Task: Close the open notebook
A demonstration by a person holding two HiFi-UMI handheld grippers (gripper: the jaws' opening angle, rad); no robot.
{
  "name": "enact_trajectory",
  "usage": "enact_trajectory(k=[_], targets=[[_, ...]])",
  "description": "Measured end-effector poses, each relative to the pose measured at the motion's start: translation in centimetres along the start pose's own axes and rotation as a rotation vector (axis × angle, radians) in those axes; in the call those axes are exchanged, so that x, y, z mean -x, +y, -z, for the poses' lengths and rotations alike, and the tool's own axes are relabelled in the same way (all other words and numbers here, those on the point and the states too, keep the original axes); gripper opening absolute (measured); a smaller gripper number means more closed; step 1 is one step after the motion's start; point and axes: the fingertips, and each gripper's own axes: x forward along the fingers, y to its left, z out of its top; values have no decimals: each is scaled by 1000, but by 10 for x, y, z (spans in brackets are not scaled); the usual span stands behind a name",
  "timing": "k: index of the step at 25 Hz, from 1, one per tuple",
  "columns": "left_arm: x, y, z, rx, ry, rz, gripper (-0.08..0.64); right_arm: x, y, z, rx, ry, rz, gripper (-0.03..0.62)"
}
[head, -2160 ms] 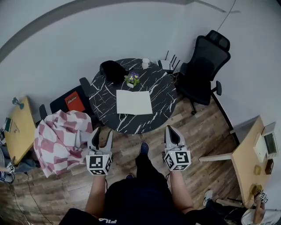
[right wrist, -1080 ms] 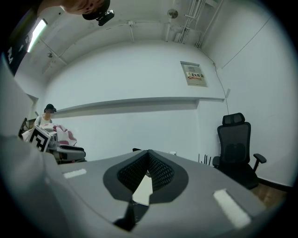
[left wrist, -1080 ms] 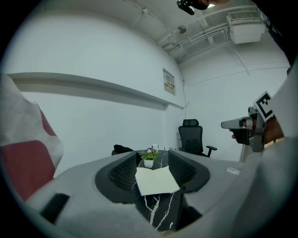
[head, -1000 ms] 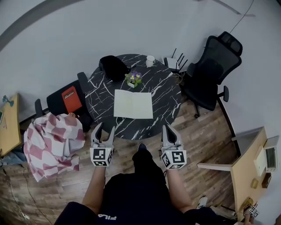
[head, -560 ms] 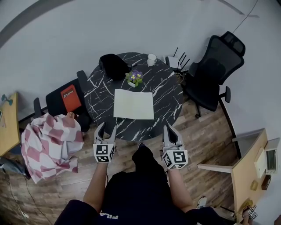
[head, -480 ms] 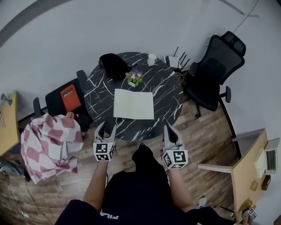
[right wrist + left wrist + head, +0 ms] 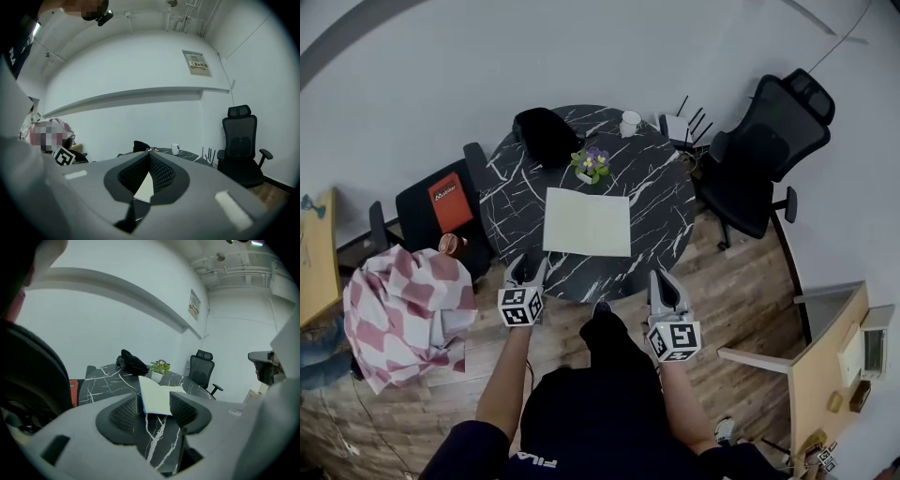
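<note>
The open notebook [image 7: 586, 222] lies flat with pale blank pages in the middle of the round black marble table [image 7: 516, 197]. My left gripper [image 7: 528, 271] is at the table's near left edge, open and empty. In the left gripper view the notebook [image 7: 159, 394] shows through the gap of the left gripper [image 7: 154, 405]. My right gripper [image 7: 665, 281] hangs just off the table's near right edge, shut with nothing in it. In the right gripper view the right gripper [image 7: 149, 157] has its tips together, and a sliver of the notebook [image 7: 146, 188] shows below.
Behind the notebook stand a small flower pot [image 7: 592, 164], a black bag [image 7: 546, 136], a white cup [image 7: 630, 123] and a router [image 7: 680, 127]. A black office chair [image 7: 769, 150] is at the right. At the left are a chair with a red item [image 7: 441, 202] and a pink chequered cloth [image 7: 403, 305].
The person has stepped closer to the table. My left gripper has moved forward to the table's near edge. The right gripper has hardly moved, and the notebook lies as before.
</note>
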Motion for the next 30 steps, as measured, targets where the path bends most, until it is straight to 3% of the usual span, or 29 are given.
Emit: enact_trajectory(k=[15, 20, 26, 30], targets=[[-57, 15, 46, 280, 192, 26, 211, -21, -3, 2, -27, 43, -25, 12], [-66, 17, 55, 295, 286, 9, 210, -20, -5, 7, -30, 57, -20, 12], [-78, 17, 53, 338, 301, 22, 210, -16, -4, 9, -41, 60, -11, 12], [-83, 19, 53, 428, 295, 33, 212, -11, -3, 12, -42, 64, -13, 12]])
